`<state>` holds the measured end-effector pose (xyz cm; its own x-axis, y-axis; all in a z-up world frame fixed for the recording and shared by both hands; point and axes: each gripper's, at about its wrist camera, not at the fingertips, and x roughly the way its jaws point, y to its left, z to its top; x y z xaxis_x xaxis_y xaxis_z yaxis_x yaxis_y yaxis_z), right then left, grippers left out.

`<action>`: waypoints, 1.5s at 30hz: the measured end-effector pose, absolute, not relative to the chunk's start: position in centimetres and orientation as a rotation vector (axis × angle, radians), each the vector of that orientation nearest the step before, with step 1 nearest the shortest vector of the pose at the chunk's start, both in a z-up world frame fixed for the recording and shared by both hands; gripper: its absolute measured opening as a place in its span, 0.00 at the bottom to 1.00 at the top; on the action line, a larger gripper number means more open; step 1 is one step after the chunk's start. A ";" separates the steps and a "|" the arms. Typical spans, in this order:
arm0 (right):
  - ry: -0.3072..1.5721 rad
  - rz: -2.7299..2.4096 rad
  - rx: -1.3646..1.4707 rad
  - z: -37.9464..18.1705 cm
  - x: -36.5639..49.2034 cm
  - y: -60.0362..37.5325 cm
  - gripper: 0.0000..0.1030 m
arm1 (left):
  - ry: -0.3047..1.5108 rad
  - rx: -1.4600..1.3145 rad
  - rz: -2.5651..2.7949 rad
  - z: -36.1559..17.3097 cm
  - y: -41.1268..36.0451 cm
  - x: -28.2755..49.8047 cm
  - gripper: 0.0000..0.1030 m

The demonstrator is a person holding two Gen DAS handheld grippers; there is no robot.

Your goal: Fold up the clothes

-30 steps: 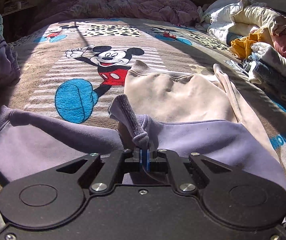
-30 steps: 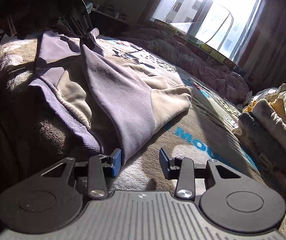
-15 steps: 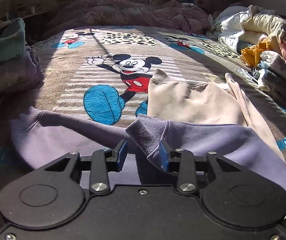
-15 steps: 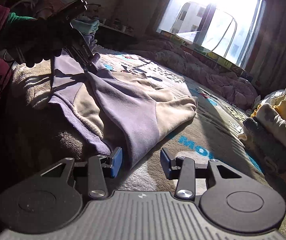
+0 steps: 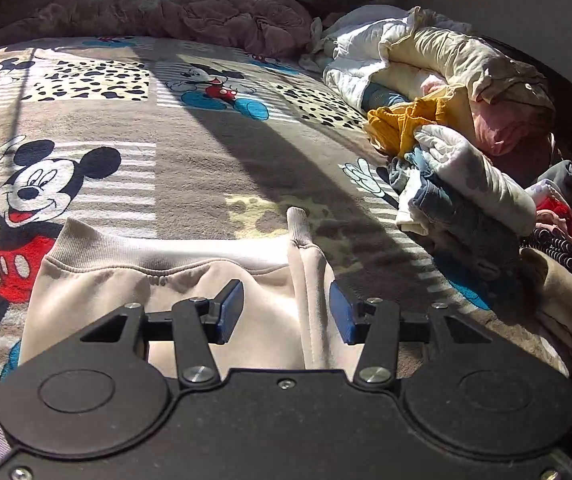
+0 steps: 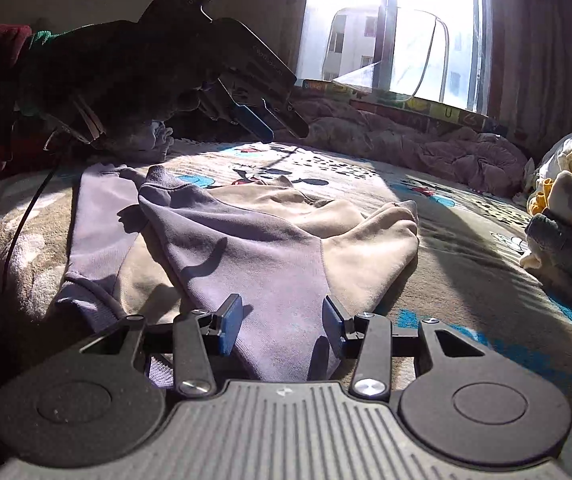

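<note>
The left gripper [image 5: 286, 312] hangs over the cream half of the sweatshirt [image 5: 158, 292], its jaws apart after just having been opening, with nothing pinched between them; the cloth only shows below the gap. From the right wrist view the same gripper [image 6: 274, 122] is up in the air above the far end of the garment, clear of it, held in a dark gloved hand [image 6: 126, 76].

The right gripper [image 6: 282, 326] sits low at the near end, jaws apart too, with the lilac fabric lying under and between the blue pads [image 6: 228, 326] but not squeezed by them.

The sweatshirt [image 6: 246, 240] lies flat on the bed, partly folded, its long axis running away from the right gripper toward the window [image 6: 390, 24]. A lilac sleeve [image 6: 222, 224] is laid across the body, cuff at the far left. A cream sleeve [image 5: 306, 272] runs straight away from the left gripper, its ribbed cuff pointing up the bed.

Around it the cartoon-mouse blanket [image 5: 190, 152] is open on the far side and toward the rumpled quilt [image 5: 190, 12]. To the right, a pile of clothes [image 5: 466, 160] crowds the bed's edge, near but apart from the sweatshirt.
</note>
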<state>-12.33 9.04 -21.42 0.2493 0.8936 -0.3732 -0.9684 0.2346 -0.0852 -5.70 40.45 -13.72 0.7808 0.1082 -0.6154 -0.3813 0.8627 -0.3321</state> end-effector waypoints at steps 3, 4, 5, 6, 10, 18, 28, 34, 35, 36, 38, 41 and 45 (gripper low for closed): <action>0.290 1.319 -0.333 -21.9 -12.4 9.2 0.44 | 0.674 -0.509 0.284 -15.6 41.7 -0.9 0.45; 0.305 1.325 -0.337 -22.2 -12.3 9.2 0.45 | 0.687 -0.528 0.282 -16.1 42.0 0.3 0.45; 0.321 1.330 -0.342 -22.4 -12.2 9.3 0.45 | 0.700 -0.548 0.281 -16.7 42.3 1.4 0.42; 0.334 1.336 -0.343 -22.6 -12.1 9.3 0.45 | 0.705 -0.554 0.270 -16.9 42.5 2.1 0.38; 0.362 1.359 -0.325 -22.9 -11.8 9.2 0.46 | 0.753 -0.469 0.271 -17.8 42.2 3.3 0.06; 0.391 1.380 -0.284 -23.1 -11.4 8.8 0.46 | 0.700 -0.514 0.328 -19.8 44.1 1.5 0.01; 0.401 1.386 -0.274 -23.1 -11.3 8.8 0.47 | 0.727 -0.379 0.391 -18.1 42.2 2.0 0.04; 0.402 1.386 -0.273 -23.1 -11.2 9.0 0.47 | 0.678 -0.282 0.321 -15.3 39.6 3.4 0.04; 0.402 1.386 -0.273 -23.2 -11.3 9.0 0.47 | 0.705 -0.266 0.331 -16.0 39.5 4.2 0.04; 0.402 1.387 -0.273 -23.2 -11.3 8.9 0.47 | 0.733 -0.251 0.342 -16.7 39.4 5.0 0.06; 0.402 1.389 -0.273 -23.2 -11.3 8.9 0.48 | 0.795 -0.248 0.372 -18.5 39.9 5.7 0.08; 0.405 1.394 -0.273 -23.3 -11.2 9.0 0.48 | 0.796 -0.258 0.369 -19.0 40.2 5.4 0.09; 0.402 1.397 -0.282 -23.4 -11.4 9.2 0.51 | 0.673 -0.284 0.365 -15.2 39.8 0.6 0.30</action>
<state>-11.39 9.19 -23.40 0.1231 0.8927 -0.4336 -0.9866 0.1572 0.0437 0.64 39.83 -15.17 0.7226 0.2356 -0.6499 -0.4163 0.8988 -0.1370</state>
